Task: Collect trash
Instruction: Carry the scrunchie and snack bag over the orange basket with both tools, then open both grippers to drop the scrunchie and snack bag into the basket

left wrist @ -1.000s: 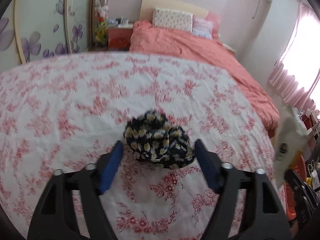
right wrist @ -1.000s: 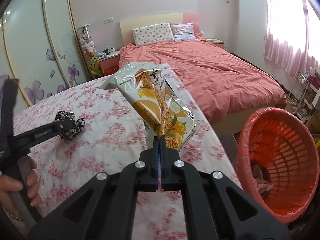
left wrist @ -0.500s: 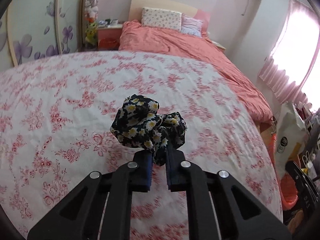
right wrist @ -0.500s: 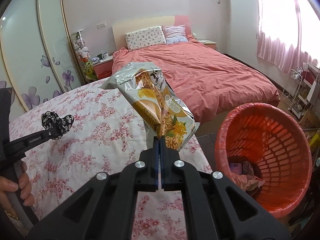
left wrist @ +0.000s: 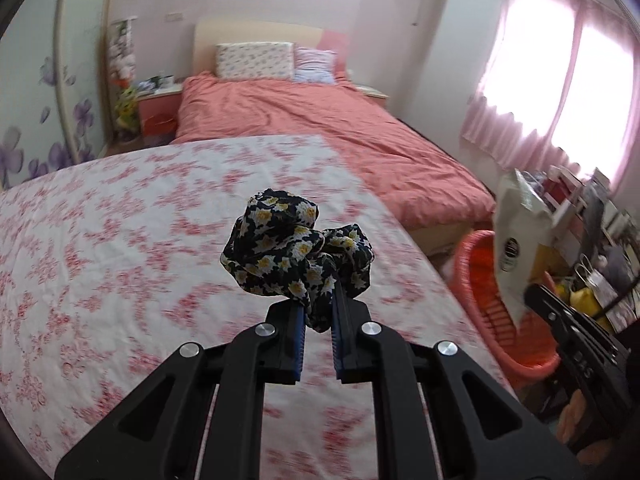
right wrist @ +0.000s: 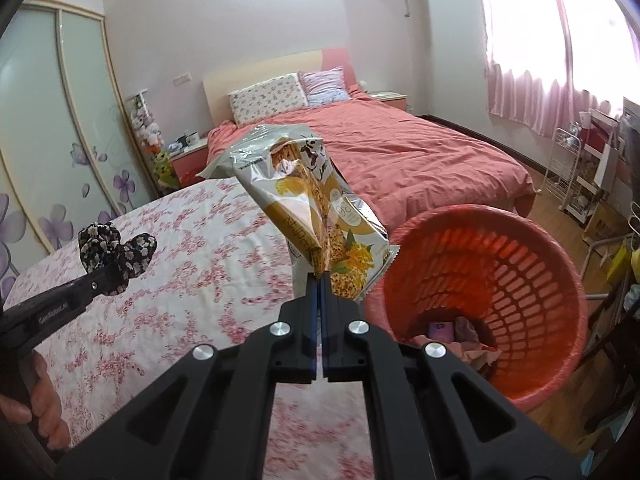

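Note:
My left gripper [left wrist: 319,312] is shut on a black floral scrunchie [left wrist: 288,252] and holds it above the floral bedspread [left wrist: 120,240]. It also shows in the right wrist view [right wrist: 116,252]. My right gripper [right wrist: 321,280] is shut on a yellow-and-silver snack wrapper [right wrist: 312,200], held up beside the rim of the orange basket [right wrist: 532,240]. The wrapper also shows in the left wrist view [left wrist: 516,240], over the basket [left wrist: 480,280]. Some trash lies in the basket's bottom.
A bed with a salmon cover [right wrist: 400,160] lies behind. A nightstand [right wrist: 188,160] stands at its left, sliding wardrobe doors [right wrist: 60,120] further left. A white wire rack [right wrist: 568,172] and clutter stand at the right under pink curtains [right wrist: 560,60].
My left gripper closed on the scrunchie and lifted it off the bedspread, moving right. My right gripper carried the wrapper closer to the basket.

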Motion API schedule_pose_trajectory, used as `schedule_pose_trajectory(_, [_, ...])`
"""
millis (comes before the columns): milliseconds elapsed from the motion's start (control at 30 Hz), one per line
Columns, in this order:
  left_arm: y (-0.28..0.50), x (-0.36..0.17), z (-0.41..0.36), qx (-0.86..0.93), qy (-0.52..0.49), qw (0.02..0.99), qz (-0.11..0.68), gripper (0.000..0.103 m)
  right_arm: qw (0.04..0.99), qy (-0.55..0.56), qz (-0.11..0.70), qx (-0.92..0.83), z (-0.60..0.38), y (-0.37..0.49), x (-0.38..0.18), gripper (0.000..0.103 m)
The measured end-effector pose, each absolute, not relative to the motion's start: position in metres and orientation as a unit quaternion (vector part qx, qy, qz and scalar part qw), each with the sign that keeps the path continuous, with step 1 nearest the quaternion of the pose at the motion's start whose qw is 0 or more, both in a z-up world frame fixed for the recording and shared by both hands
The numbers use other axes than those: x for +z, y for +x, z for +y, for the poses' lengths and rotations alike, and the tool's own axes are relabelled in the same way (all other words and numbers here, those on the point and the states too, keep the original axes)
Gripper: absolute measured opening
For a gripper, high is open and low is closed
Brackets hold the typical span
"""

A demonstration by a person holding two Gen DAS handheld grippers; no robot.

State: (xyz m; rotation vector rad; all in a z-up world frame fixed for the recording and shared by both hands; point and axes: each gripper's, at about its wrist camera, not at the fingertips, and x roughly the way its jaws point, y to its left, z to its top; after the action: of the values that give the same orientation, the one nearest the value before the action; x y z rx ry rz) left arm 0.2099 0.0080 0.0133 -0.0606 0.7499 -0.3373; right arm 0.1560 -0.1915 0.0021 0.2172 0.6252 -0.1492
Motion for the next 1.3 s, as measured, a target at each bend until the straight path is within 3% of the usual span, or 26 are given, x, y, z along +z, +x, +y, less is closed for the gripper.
schedule_pose_trajectory(1300, [0.175, -0.012, -0.188, -0.351, 0.02, 0.86, 0.37, 0.01, 0.924, 0.21, 0.268, -0.173, -0.351, 0.086, -0.023, 0.003])
